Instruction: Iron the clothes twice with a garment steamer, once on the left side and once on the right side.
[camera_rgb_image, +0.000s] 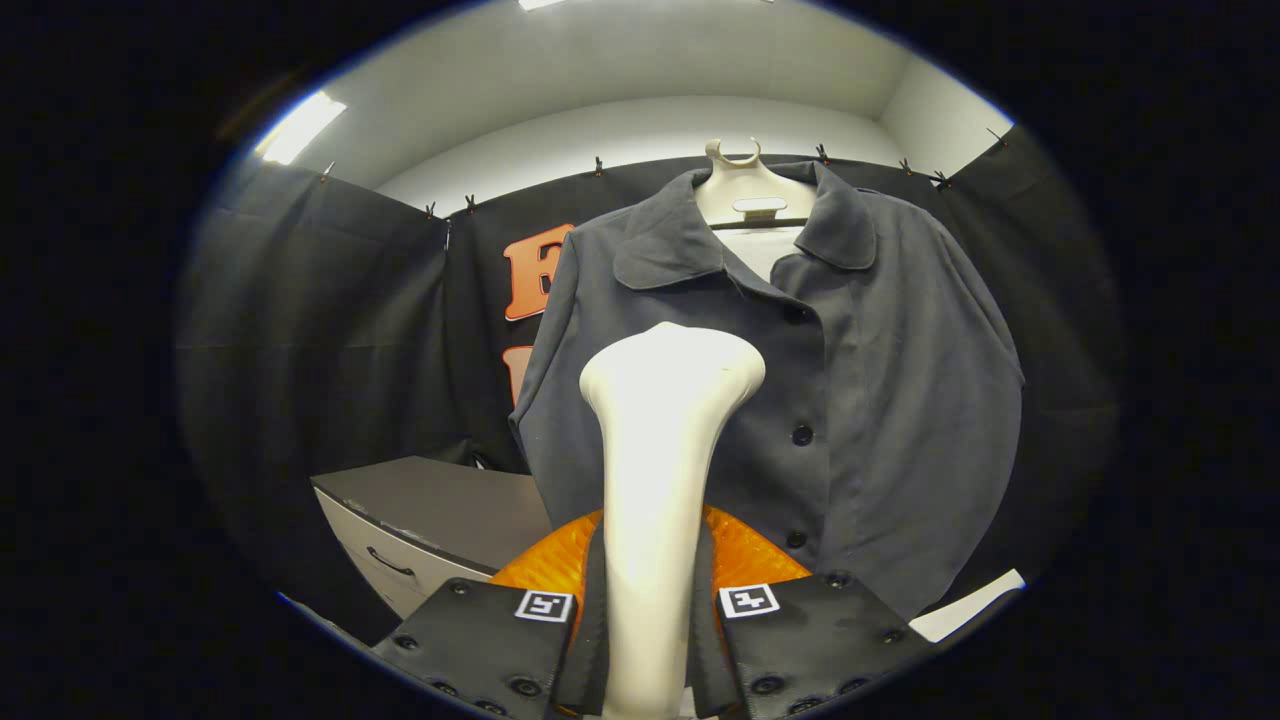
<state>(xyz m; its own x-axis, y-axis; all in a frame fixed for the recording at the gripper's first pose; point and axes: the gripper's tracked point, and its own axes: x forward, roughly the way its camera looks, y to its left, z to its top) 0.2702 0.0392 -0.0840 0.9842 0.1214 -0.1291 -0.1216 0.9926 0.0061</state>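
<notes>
- Black cloth (330, 330) hangs as the booth's wall, pinned along its top edge by small clips (598, 165).
- Above the cloth, a plain white wall (620, 130) rises to a white ceiling (640, 50).
- A bright rectangular ceiling light (298, 127) glows on one side; a second light (540, 4) sits higher up, mostly cut off.
- A grey cabinet (440, 510) with a flat dark top stands low against the cloth; its pale drawer front carries a dark handle (388, 565).

steamer (665, 450): cream-white | shirt (880, 400): dark grey, black buttons | claw (650, 640): black
</notes>
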